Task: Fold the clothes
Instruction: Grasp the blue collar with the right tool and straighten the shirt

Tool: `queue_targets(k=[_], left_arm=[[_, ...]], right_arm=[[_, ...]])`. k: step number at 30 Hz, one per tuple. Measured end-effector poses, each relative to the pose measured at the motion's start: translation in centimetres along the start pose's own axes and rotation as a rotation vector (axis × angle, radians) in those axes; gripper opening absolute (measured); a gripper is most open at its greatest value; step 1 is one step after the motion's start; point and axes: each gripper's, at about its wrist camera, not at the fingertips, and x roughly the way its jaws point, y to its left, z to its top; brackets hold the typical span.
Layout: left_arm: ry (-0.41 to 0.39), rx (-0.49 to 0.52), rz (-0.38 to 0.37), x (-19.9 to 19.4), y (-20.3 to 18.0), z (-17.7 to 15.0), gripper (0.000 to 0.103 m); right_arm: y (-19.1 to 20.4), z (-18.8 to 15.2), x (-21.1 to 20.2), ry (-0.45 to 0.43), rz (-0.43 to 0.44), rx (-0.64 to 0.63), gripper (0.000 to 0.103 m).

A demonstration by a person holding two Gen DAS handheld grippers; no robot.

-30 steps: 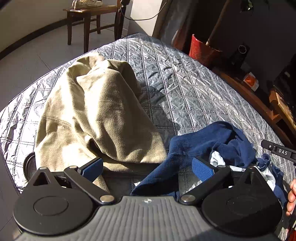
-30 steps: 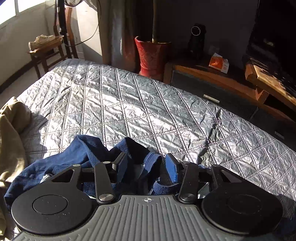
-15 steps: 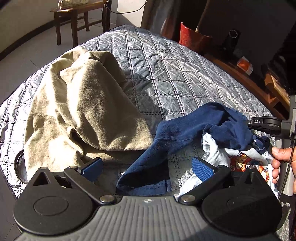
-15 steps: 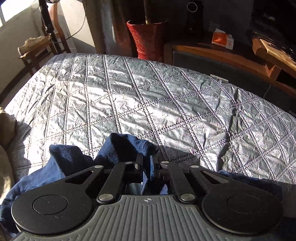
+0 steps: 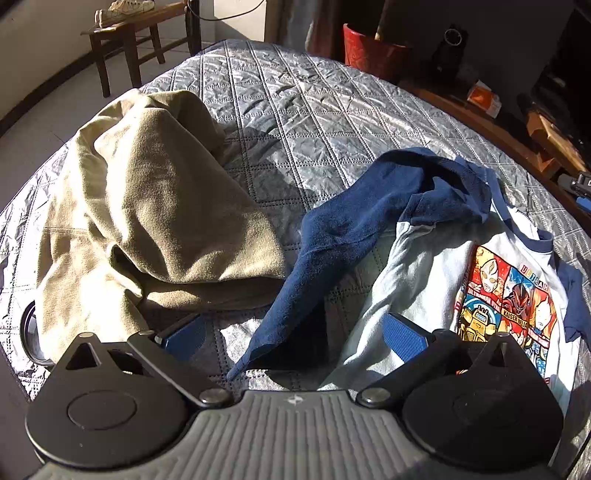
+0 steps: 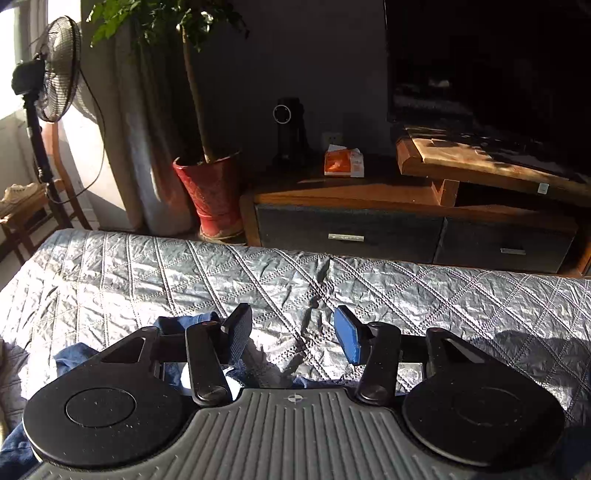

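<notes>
Wide apart and clamped on nothing, the left gripper (image 5: 295, 332) hangs over the near edge of the quilted grey bedcover (image 5: 332, 122), tilted steeply down at it. Beyond its left finger (image 5: 184, 334), reaching well up and to the left, a beige fleece garment (image 5: 147, 206) lies in a rumpled heap, with a dark round thing half hidden under its lower left hem. Straight ahead between the two fingers, a navy sleeve (image 5: 332, 236) runs diagonally from just before the claw up to the right. It belongs to a white T-shirt (image 5: 424, 266) with navy sleeves and collar and a colourful cartoon print, spread front-up beside and ahead of the right finger (image 5: 404, 334), which overlaps its pale hem in the picture; whether it touches the cloth cannot be told. Far off to the upper left stands a wooden stool (image 5: 136, 26) with shoes on it, and to the upper right a red plant pot (image 5: 373, 51). In the right wrist view, the right gripper (image 6: 293, 334) has its jaws opening with only bare bedcover between them; navy cloth (image 6: 184, 323) bunches just beside and below its left finger (image 6: 240, 328), and ahead past the bed edge sits a dark wooden cabinet (image 6: 369, 221).
</notes>
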Motion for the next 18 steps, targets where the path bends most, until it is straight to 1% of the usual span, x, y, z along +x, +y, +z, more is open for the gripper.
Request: queue_targets(k=[1, 2, 3, 4, 5, 6, 7, 8, 9, 10, 12, 14, 16, 18], left_arm=[[0.003, 0.003, -0.004, 0.0, -0.2, -0.1, 0.102], [0.004, 0.007, -0.009, 0.0, -0.4, -0.2, 0.102], [0.003, 0.016, -0.012, 0.0, -0.8, -0.3, 0.102], [0.000, 0.028, -0.016, -0.1, -1.2, -0.4, 0.102], [-0.001, 0.040, -0.017, 0.0, -1.7, -0.6, 0.102], [0.000, 0.053, -0.017, 0.0, -2.1, -0.8, 0.102], [0.006, 0.063, -0.018, 0.1, -2.4, -1.0, 0.102], [0.015, 0.071, -0.020, 0.3, -2.7, -1.1, 0.102], [0.024, 0.078, -0.024, 0.4, -2.9, -1.3, 0.102], [0.031, 0.084, -0.028, 0.6, -3.1, -1.5, 0.102], [0.033, 0.092, -0.027, 0.6, -3.2, -1.6, 0.102], [0.031, 0.093, -0.025, 0.7, -3.3, -1.7, 0.102], [0.033, 0.087, -0.025, 0.8, -3.3, -1.6, 0.102], [0.035, 0.092, -0.022, 0.9, -3.6, -1.7, 0.102]], right_arm=[[-0.3, -1.4, 0.0, 0.035, -0.010, -0.043, 0.032], [-0.5, -2.9, 0.0, 0.071, -0.018, -0.088, 0.029], [-0.5, -3.9, 0.0, 0.085, -0.024, -0.112, 0.022], [-0.5, -4.8, -0.1, 0.096, -0.029, -0.134, 0.017], [-0.8, -5.5, -0.3, 0.103, -0.033, -0.123, 0.017], [-1.4, -5.7, -0.1, 0.108, -0.031, -0.085, 0.017], [-2.2, -5.7, 0.0, 0.100, -0.040, -0.044, 0.026], [-3.5, -5.7, -0.2, 0.073, -0.071, 0.010, 0.035], [-4.8, -5.7, -0.3, 0.047, -0.084, 0.060, 0.057], [-6.1, -5.6, -0.5, 0.021, -0.095, 0.109, 0.055], [-7.3, -5.0, 0.4, 0.053, -0.043, 0.119, 0.043], [-7.2, -4.2, 1.1, 0.058, 0.057, 0.108, 0.043], [-6.6, -3.4, 1.8, 0.062, 0.160, 0.101, 0.047], [-5.3, -2.7, 2.7, 0.074, 0.175, 0.059, 0.051]])
